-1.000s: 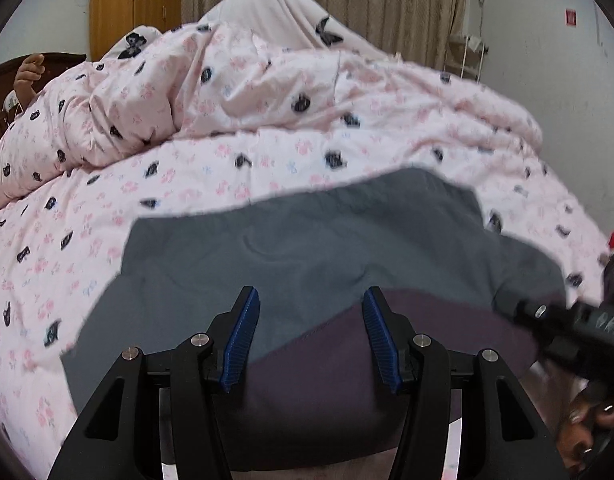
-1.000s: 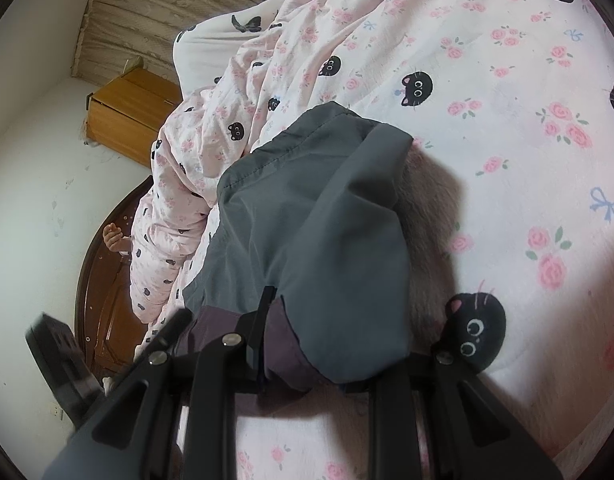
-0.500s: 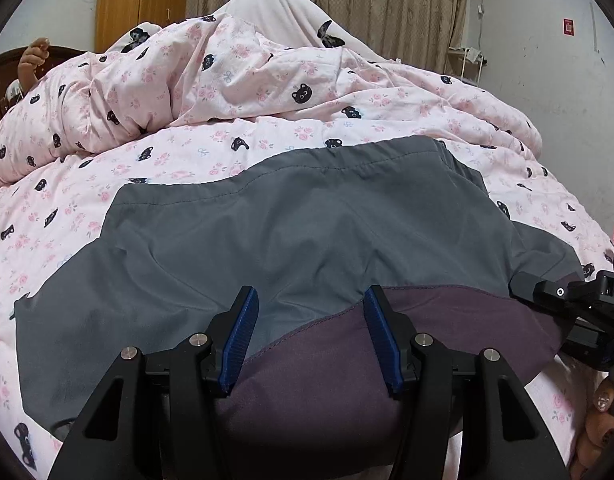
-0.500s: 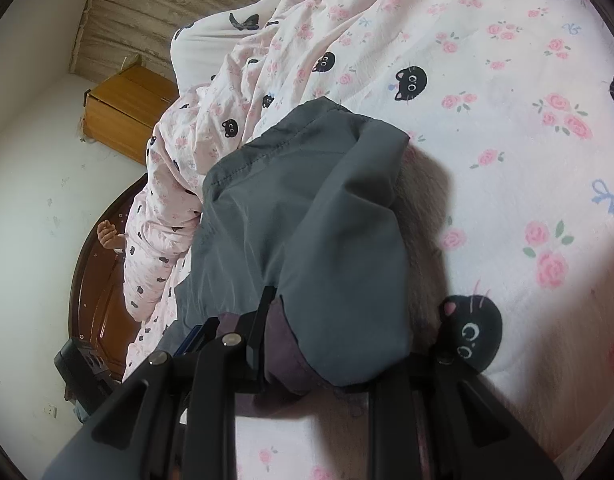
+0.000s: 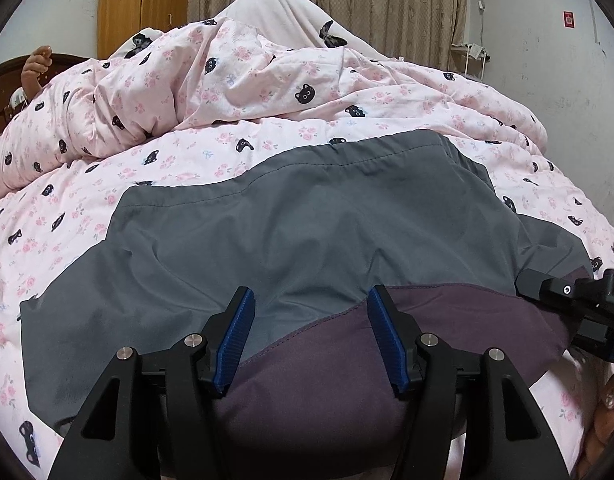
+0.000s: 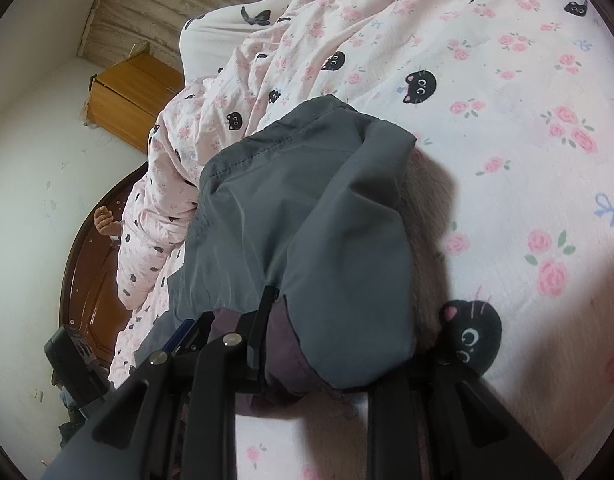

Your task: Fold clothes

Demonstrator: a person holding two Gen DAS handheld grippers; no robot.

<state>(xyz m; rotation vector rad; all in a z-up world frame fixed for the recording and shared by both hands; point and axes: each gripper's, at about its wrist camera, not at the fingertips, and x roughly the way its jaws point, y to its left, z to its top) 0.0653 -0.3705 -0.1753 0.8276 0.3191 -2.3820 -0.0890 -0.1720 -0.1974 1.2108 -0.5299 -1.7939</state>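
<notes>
- We see the garment (image 5: 315, 220), grey with a purple band along its near edge, spread flat on the bed (image 5: 67, 216); the bed is covered by a pink sheet printed with black cat faces and roses.
- Left tongs (image 5: 309, 336): jaws parted about halfway, blue ribbed pads (image 5: 235, 332) on either side of the grey-purple seam. Their jaws have just been opening. Cloth lies under and between the pads, but the pads do not press on it; nothing is held.
- Right tongs (image 6: 327, 344): jaws narrowed on the garment's corner. Purple cloth (image 6: 283, 344) is bunched between the jaws, and a grey fold drapes over them. The far finger is mostly hidden by that fold.
- In the left wrist view the right tongs (image 5: 563, 292) enter from the right edge, touching the garment where grey meets purple.
- A rumpled duvet (image 5: 267, 80) in the same pink print is heaped at the far side of the bed, beyond the garment.
- Behind: a wooden wardrobe (image 5: 143, 4), beige curtains (image 5: 387, 0), a white wall.
- A dark wooden headboard (image 6: 87, 264) shows at the left of the right wrist view.
</notes>
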